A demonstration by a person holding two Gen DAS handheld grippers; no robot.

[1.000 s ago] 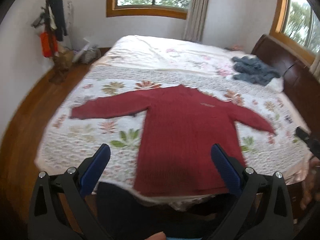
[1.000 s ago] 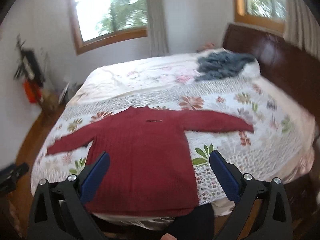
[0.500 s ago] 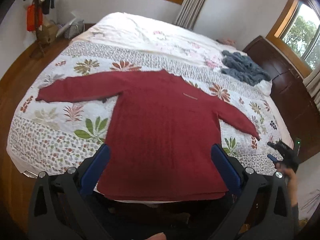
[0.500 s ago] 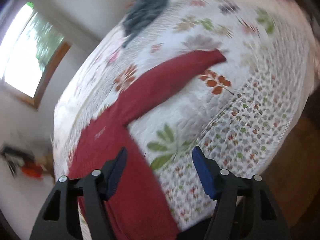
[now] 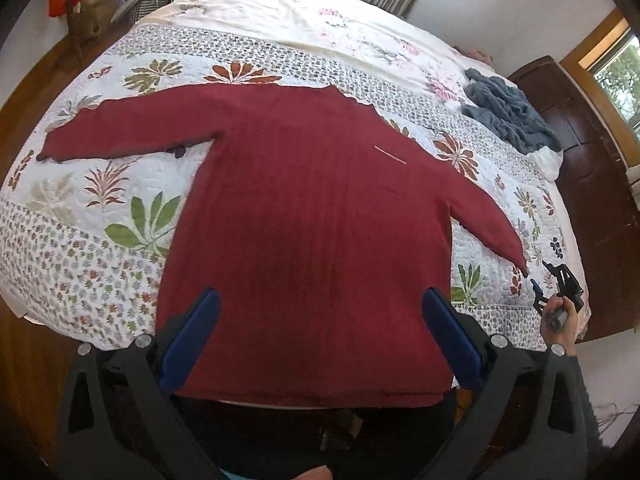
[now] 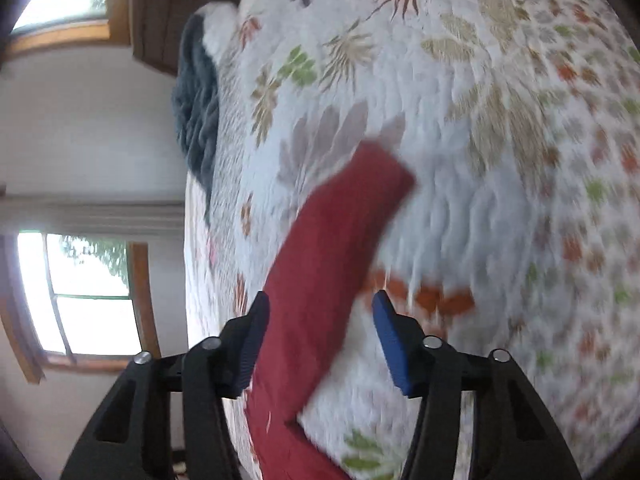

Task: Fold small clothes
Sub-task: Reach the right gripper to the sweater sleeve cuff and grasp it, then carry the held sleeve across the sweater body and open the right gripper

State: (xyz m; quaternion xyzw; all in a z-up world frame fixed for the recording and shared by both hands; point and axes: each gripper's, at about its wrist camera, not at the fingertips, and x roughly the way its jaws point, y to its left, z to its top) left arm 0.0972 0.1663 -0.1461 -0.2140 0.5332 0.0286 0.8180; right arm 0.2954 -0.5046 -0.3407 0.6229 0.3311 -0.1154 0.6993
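Note:
A dark red long-sleeved sweater lies flat on the floral quilt, both sleeves spread out, hem at the bed's near edge. My left gripper hovers open above the hem with nothing between its blue pads. In the left wrist view my right gripper is small, held by a hand just beyond the right cuff. The right wrist view is blurred: the right sleeve runs up between the fingers of the right gripper, which stands open above it, cuff end further ahead.
A crumpled blue-grey garment lies near the dark wooden headboard at the right. A basket and hanging things stand by the wall at the far left. Wooden floor surrounds the bed. Windows show in the right wrist view.
The left gripper rose and tilted down over the sweater. The right gripper swung out to the right, rolled sideways and dropped close to the right sleeve, its fingers narrower than a second ago.

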